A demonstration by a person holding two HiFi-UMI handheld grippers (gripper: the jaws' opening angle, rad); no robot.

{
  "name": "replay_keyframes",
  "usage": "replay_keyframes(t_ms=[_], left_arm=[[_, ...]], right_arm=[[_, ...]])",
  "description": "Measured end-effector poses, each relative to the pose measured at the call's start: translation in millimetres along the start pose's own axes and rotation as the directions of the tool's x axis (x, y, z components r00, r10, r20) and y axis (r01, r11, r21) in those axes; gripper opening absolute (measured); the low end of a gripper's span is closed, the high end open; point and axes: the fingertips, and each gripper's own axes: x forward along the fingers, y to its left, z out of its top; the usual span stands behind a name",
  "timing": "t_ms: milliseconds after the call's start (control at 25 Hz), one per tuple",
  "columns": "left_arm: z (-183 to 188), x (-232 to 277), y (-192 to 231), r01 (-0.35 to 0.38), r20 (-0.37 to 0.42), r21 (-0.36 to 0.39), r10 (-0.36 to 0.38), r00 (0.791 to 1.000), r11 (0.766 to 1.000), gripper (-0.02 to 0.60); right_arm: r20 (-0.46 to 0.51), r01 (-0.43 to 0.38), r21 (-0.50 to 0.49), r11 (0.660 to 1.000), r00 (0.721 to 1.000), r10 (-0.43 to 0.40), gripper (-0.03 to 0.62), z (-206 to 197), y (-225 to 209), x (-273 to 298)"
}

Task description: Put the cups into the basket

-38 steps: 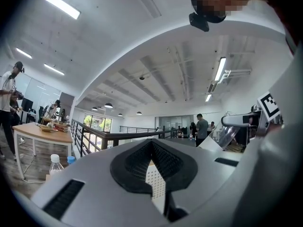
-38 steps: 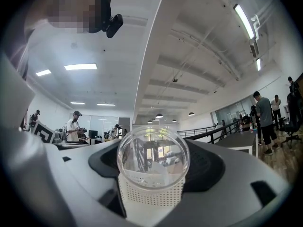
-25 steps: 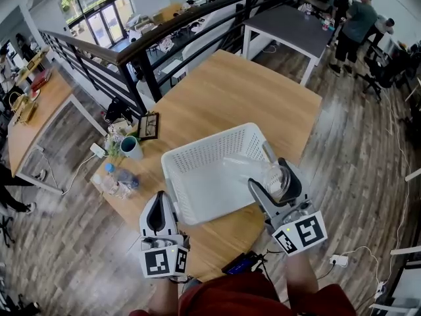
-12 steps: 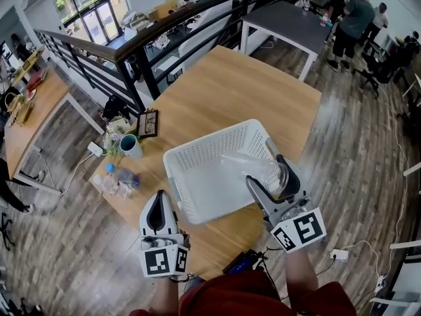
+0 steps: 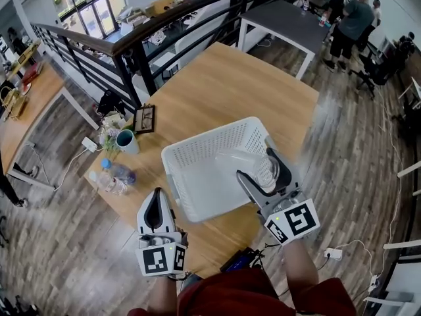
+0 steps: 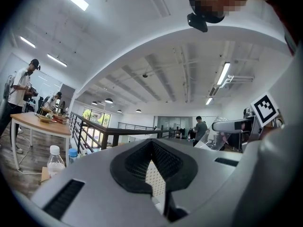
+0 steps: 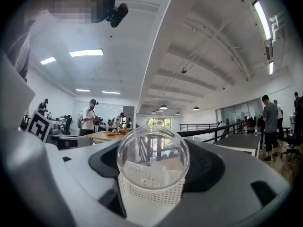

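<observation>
A white perforated basket (image 5: 197, 149) sits on the round wooden table (image 5: 230, 84). My right gripper (image 5: 258, 166) is shut on a clear plastic cup (image 5: 242, 162), which lies on its side over the basket's right end. In the right gripper view the cup's (image 7: 153, 162) round bottom faces the camera between the jaws, with the basket's wall (image 7: 151, 193) showing behind it. My left gripper (image 5: 156, 200) hangs near the table's front edge, left of the basket, its jaws together and holding nothing. In the left gripper view, the left gripper (image 6: 154, 176) shows only a narrow slit.
At the table's left edge stand a teal mug (image 5: 125, 140), a small picture frame (image 5: 143, 118) and two water bottles (image 5: 115, 174). A dark device (image 5: 240, 261) lies at the front edge. A black railing (image 5: 138, 41) and a grey table (image 5: 283, 22) lie beyond, with people (image 5: 348, 22) at the back right.
My right gripper has carried the clear cup a little to the left, further over the basket. The left gripper has stayed where it was.
</observation>
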Motion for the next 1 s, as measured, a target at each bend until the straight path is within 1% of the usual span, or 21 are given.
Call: replay_keyframes(t_ms=[480, 720, 1000], left_arm=[[-6.4, -2.9, 11.8, -0.025, -0.003, -0.016, 0.025, 1.000, 1.000, 0.000], [-9.3, -4.4, 16.7, -0.036, -0.005, -0.027, 0.035, 0.999, 0.999, 0.000], [-11.2, -5.0, 20.0, -0.042, -0.004, -0.036, 0.042, 0.999, 0.998, 0.000]], right_arm=[[-0.069, -0.075, -0.043, 0.996, 0.995, 0.072, 0.357, -12.8, 7.3, 34.5], [-0.122, -0.114, -0.065, 0.991, 0.987, 0.105, 0.358, -21.0, 12.5, 52.6], [-0.155, -0.156, -0.083, 0.984, 0.978, 0.142, 0.357, -29.0, 21.8, 68.4]])
